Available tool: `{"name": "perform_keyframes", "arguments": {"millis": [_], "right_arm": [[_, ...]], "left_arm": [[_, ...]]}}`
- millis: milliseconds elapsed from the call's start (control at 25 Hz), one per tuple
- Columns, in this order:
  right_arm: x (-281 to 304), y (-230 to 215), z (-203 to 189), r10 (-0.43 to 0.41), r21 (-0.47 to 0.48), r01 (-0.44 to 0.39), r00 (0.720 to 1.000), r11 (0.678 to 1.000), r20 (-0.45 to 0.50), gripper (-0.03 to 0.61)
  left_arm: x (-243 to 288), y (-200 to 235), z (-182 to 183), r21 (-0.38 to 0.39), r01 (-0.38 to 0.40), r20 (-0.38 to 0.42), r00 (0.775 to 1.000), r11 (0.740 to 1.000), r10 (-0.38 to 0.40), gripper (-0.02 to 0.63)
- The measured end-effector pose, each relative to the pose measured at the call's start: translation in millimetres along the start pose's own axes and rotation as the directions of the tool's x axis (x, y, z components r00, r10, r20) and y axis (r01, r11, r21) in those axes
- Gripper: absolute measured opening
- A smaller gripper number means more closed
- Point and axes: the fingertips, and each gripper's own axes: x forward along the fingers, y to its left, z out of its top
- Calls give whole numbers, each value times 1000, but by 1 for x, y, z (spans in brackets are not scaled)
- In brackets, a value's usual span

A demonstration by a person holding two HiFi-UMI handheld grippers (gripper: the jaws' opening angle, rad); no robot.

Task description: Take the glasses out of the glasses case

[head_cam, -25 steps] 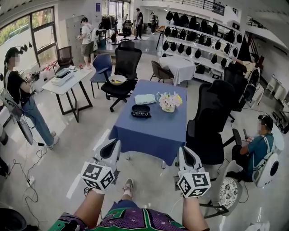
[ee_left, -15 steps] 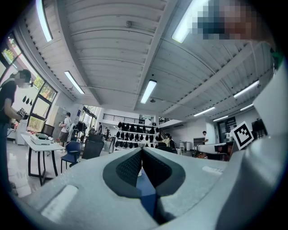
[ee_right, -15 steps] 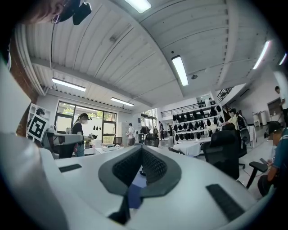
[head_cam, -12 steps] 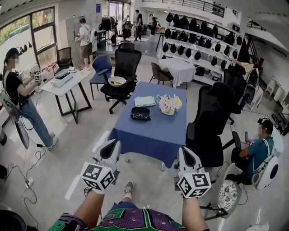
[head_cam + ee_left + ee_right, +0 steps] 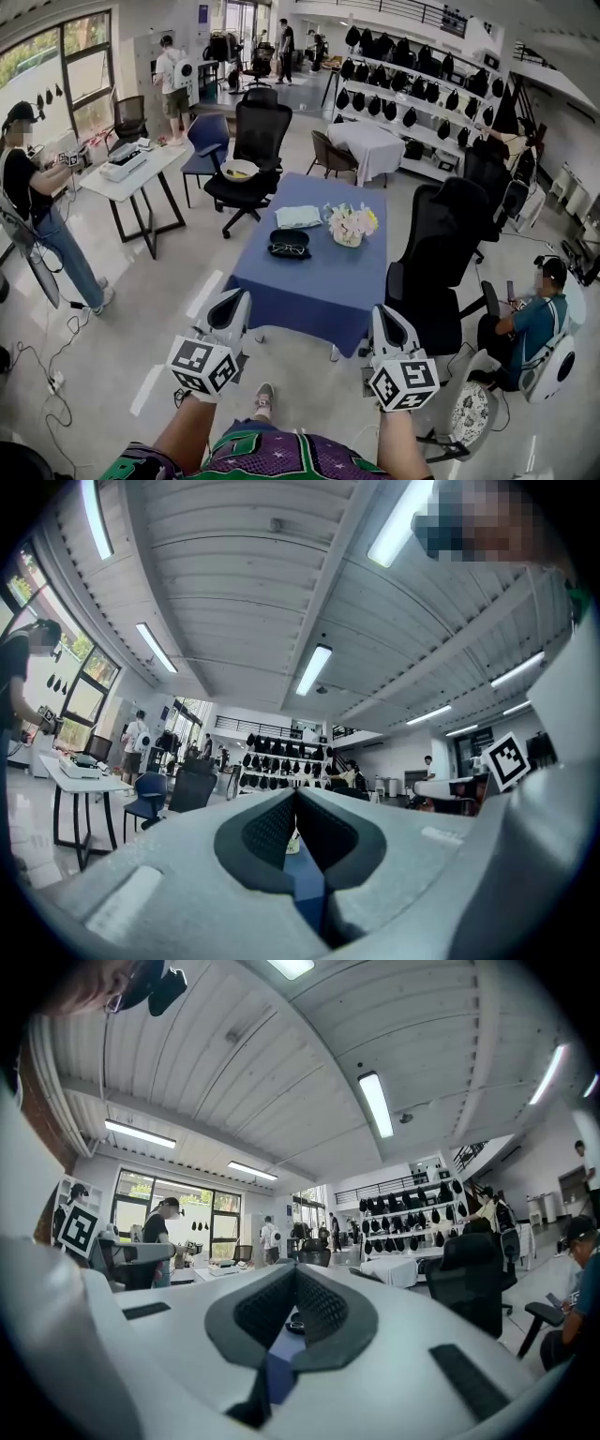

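Head view
- Table (image 5: 314, 281), blue cloth, standing well ahead of both grippers
- Glasses case (image 5: 290, 247), black, open, on the far half of the table; the glasses lie inside it
- Folded pale cloth (image 5: 299, 217), just beyond the case
- Flower pot (image 5: 350, 226), to the right of the case, apart from it
- Office chair (image 5: 441, 253), black, at the table's right side
- Left gripper (image 5: 231, 302) and right gripper (image 5: 387, 319), held side by side short of the table's near edge, touching nothing

Left gripper view
- Left gripper (image 5: 296, 794): jaws pressed together at the tips, nothing between them; a sliver of blue table shows through the gap lower down

Right gripper view
- Right gripper (image 5: 295, 1271): jaws pressed together, pinching nothing; the dark case shows small and far off through the slit between the pads
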Motion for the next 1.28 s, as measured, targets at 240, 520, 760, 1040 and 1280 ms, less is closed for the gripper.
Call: {"name": "perform_keyframes", "arguments": {"millis": [240,520,760,1040,1280], "right_arm": [[38,-3,-2,13,-5,-13,1000,1000,-16,2],[92,-9,-5,25,1,-25,999,1000,-29,2],[144,-11,-9,36,-4,-36,998,999,-47,2],[200,-19,-7,11,-13,-12,998,1000,-58,2],[237,-33,-1,-33,-14,32,998,999,-52,2]], "left_arm": [[32,19,-4,-2,14,-19,1000,1000,-14,15],[66,56,-12,-10,-2,-37,999,1000,2,15],[99,94,-18,-19,-23,-41,999,1000,22,15],[147,136,-22,-20,-6,-59,998,1000,5,15],[188,158,-17,-15,36,-58,998,999,-37,15]]}}
